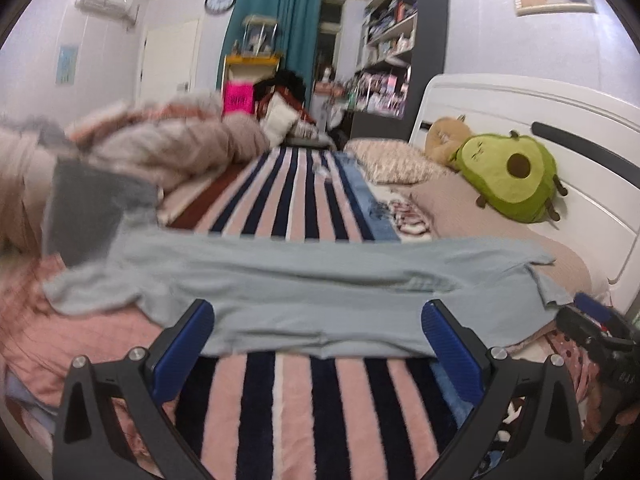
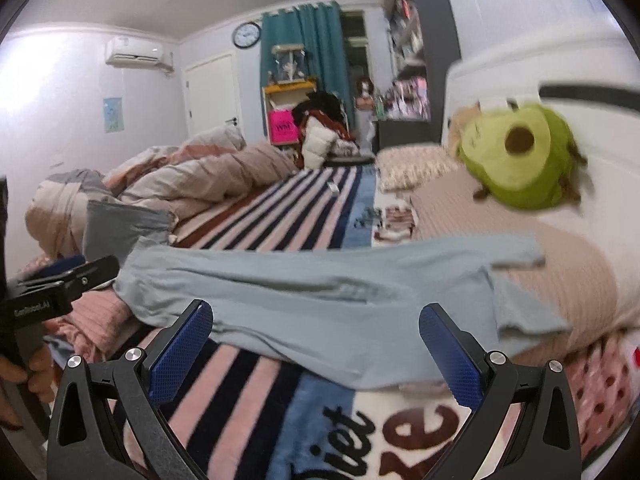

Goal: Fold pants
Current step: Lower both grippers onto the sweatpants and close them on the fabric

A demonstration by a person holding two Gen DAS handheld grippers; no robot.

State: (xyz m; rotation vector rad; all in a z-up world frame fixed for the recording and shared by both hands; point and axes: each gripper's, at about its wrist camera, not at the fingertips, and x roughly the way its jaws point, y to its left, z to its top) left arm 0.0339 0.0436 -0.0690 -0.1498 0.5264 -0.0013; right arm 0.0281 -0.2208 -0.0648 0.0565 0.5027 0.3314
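Left gripper (image 1: pixel 318 320) spread wide, nothing between the blue pads, hovering at the near hem of the pale blue pants (image 1: pixel 304 280). Right gripper (image 2: pixel 316 320) likewise spread and bare. Pants stretched flat across the striped blanket (image 1: pixel 304 408); avocado plush (image 1: pixel 510 178) at two o'clock.

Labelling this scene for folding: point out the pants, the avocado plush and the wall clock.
pants (image 1: pixel 304 280), left wrist view, middle of fabric.
avocado plush (image 1: pixel 508 184), left wrist view, pale-green face.
wall clock (image 2: pixel 247 35), right wrist view, dial.

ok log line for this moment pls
stage: pre-grasp | pants: spread across striped blanket, unfolded | left gripper: open, empty | right gripper: open, empty
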